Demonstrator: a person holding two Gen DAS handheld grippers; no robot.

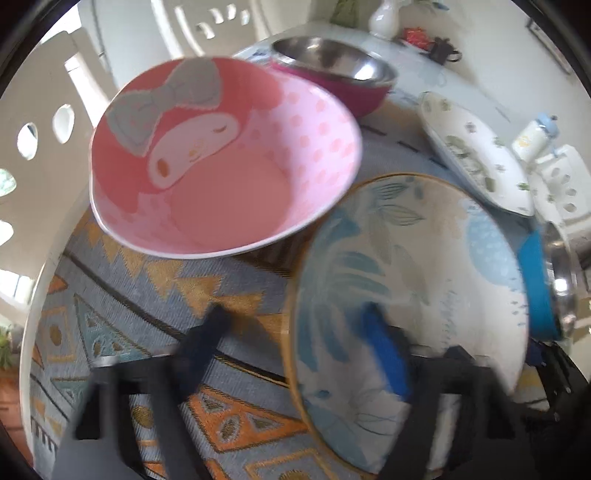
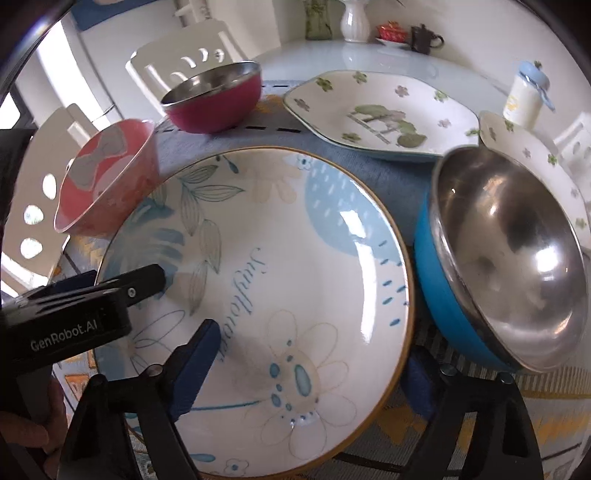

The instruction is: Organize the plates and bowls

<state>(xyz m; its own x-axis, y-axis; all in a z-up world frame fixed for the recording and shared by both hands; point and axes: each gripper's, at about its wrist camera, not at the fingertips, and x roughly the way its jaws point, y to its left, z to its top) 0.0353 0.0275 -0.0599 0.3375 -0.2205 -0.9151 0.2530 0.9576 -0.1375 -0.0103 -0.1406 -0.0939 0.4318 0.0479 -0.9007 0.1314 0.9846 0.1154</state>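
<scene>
Patterned woven mat (image 1: 155, 291) covers a white table (image 2: 332, 55), white chairs behind. Big round plate (image 2: 266, 280) with blue leaf and flower print fills frame center in the right wrist view. Left gripper (image 2: 122, 284) enters from the left edge there, jaws spread, one black finger over the plate's left rim, the blue-padded one outside it; not clamped. Right gripper (image 2: 310, 369) at the bottom, jaws wide apart, left blue pad (image 2: 195, 365) over the plate, right pad beyond its right rim; holding nothing. Pink cartoon bowl (image 1: 225, 155) sits tilted at upper left of the plate, rim overlapping it in the left wrist view. Blue steel bowl (image 2: 506, 266) just beside the plate's right edge, tilted. Magenta steel bowl (image 2: 214, 96) at upper center-left. Floral dish (image 2: 380, 114) at upper center; second floral dish (image 2: 539, 155) behind the blue bowl. White vase (image 2: 354, 22) and small jar (image 2: 524, 96) far back.
</scene>
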